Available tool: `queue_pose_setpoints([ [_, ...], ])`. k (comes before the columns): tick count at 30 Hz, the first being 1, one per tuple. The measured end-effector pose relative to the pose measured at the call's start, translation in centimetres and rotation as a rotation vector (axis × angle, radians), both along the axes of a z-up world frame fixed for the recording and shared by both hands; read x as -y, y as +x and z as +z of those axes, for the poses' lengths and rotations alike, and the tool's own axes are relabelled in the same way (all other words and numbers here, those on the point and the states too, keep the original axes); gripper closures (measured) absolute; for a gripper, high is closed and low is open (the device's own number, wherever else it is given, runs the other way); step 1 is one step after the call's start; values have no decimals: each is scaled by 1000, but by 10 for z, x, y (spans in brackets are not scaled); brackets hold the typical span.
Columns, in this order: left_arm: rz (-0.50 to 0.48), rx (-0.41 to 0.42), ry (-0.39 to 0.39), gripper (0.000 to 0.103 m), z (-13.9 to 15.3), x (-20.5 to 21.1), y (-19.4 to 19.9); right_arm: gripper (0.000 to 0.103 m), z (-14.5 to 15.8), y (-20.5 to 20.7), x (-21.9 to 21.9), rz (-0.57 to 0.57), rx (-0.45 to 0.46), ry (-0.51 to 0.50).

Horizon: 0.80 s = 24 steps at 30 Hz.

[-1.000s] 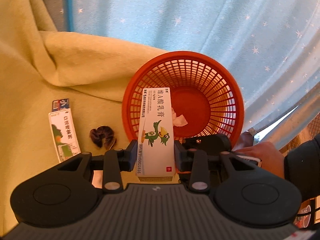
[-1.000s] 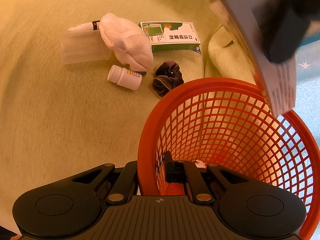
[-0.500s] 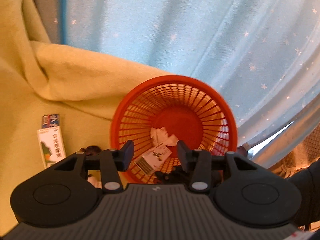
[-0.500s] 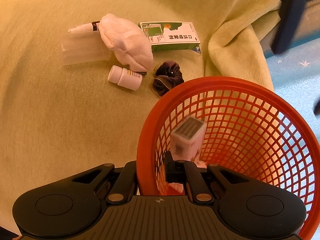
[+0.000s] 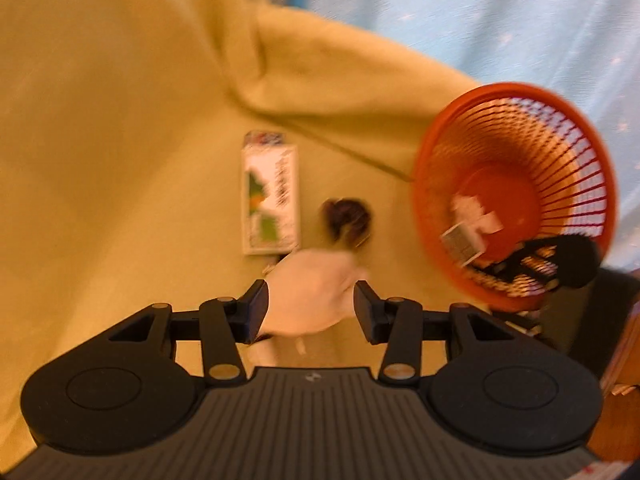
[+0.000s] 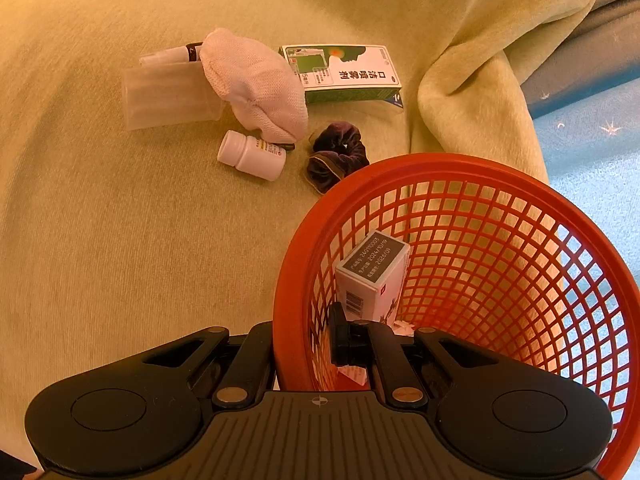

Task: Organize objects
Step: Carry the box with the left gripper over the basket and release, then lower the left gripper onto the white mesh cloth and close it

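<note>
The sorting looks partly done, judging by how things lie: one carton, a white ointment box (image 6: 370, 276), stands tilted inside the red plastic basket (image 6: 520, 184), leaning on the near-left wall, with a crumpled scrap of white paper (image 5: 474, 212) on the basket floor beside it. Nothing else shows in the basket. Left to collect, out on the yellow-green blanket (image 6: 120, 240), is a loose cluster to the far left of the basket: a green-and-white spray box (image 6: 344, 72) lying flat, a dark purple scrunchie (image 6: 338, 154) just beside the basket rim, a small white pill bottle (image 6: 252, 156) on its side, a white mesh pouch (image 6: 256, 88), a clear plastic case (image 6: 168, 96) and a slim white tube (image 6: 168, 55) partly under the pouch. The right gripper (image 6: 304, 344) has its fingers clenched on the basket's near rim, one finger outside the wall and one inside, steadying it. The left gripper (image 5: 310, 312), seen in a blurred view, has its fingers released and spread with nothing between them; it hangs over the mesh pouch, which I judge the likely next pick
</note>
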<state>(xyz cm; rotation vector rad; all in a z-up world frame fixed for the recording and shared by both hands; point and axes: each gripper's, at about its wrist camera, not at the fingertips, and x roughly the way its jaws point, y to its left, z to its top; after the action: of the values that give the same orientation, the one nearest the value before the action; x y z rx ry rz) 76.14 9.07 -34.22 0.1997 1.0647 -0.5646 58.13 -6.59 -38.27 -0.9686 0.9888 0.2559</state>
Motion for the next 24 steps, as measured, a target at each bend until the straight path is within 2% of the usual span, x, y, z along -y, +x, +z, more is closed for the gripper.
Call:
queue_pose_setpoints([
  [6,17,0,65,62,-22,-9,-5,99,0,0,1,2,-1,-2],
  [9,10,-13,65,60,-33,-10,-7,99,0,0,1,4,-2,-3],
  [13,-38,-11,65,44,-44,-1,-9,98,0,0,1,6,-2,-4],
  [19,-116,25,101,37,-60,22,-4,98,0,-1,1,6,-3,-3],
  [24,-188,42,148,37,-78,36,0,98,-1,-1,1,10,-3,-3],
])
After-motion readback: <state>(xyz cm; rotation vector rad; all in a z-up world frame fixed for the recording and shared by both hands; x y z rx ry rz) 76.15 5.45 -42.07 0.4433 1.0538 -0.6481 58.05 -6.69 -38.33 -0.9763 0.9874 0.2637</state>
